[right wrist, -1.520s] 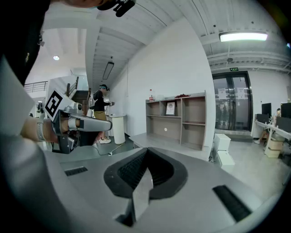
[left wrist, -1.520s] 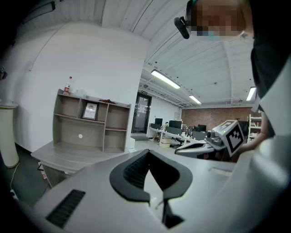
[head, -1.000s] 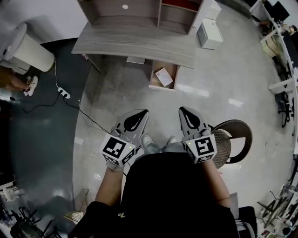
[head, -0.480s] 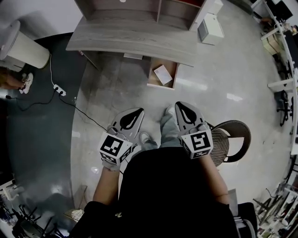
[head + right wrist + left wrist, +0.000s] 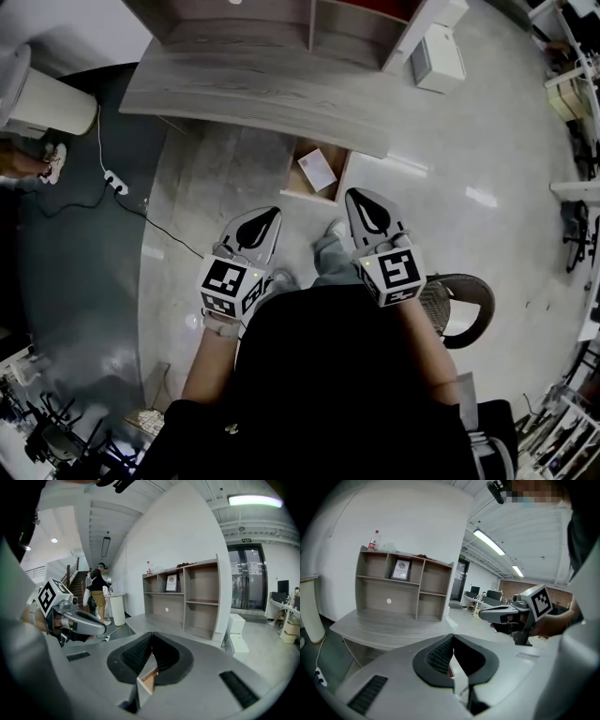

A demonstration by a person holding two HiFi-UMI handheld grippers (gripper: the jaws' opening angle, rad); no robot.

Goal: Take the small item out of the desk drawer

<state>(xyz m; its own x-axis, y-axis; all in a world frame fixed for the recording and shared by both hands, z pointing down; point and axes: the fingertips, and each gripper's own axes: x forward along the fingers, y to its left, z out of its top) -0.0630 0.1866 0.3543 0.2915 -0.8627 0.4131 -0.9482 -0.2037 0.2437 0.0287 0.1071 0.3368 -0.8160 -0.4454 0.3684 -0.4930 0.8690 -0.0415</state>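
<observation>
Nearest: left grey hand-held gripper [image 5: 265, 217] and right grey hand-held gripper [image 5: 361, 199], side by side, each clenched with jaws together on nothing. Beyond: open light-wood drawer [image 5: 291, 190] under the grey wood-grain desk [image 5: 253, 89], with the small white flat item [image 5: 317, 170] lying inside, untouched. Step judged: approach; the next move calls for reaching down into the drawer and parting one gripper's jaws around the item.

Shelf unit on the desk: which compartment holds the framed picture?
The upper middle compartment: the framed picture stands in it. No other compartment of the shelf unit shows one.
</observation>
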